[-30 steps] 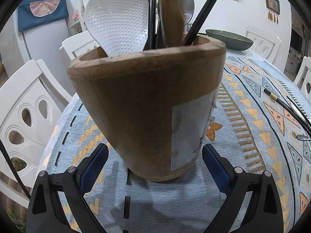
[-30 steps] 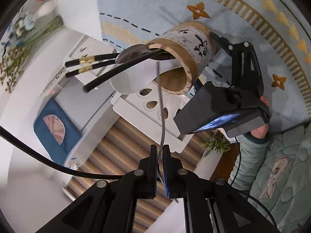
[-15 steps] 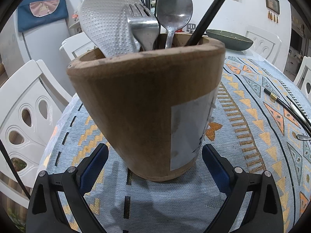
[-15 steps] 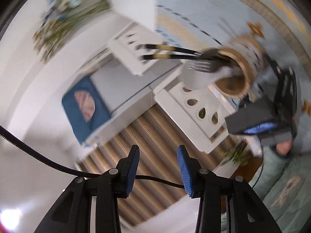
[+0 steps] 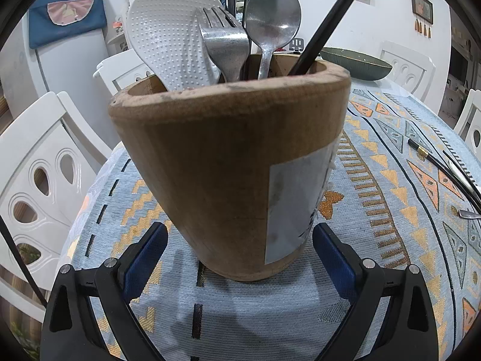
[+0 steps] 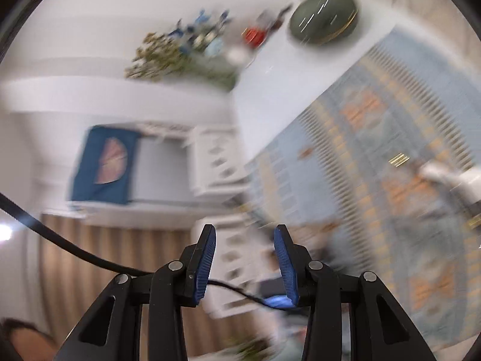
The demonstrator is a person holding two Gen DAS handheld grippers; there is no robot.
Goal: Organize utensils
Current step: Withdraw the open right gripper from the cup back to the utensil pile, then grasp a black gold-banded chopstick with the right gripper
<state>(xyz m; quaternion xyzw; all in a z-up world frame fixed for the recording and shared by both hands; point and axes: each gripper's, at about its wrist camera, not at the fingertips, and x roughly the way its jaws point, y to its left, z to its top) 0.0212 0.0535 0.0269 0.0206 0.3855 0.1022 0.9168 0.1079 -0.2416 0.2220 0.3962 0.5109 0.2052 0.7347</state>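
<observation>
The holder stands on the tablecloth between the left gripper's spread fingers, untouched, with fork, spoon and paddle inside. The right gripper, having just opened, gapes empty.

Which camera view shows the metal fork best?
The left wrist view: the metal fork stands sharp, tines up, in the wooden utensil holder. The right wrist view is motion-blurred and shows no fork.
</observation>
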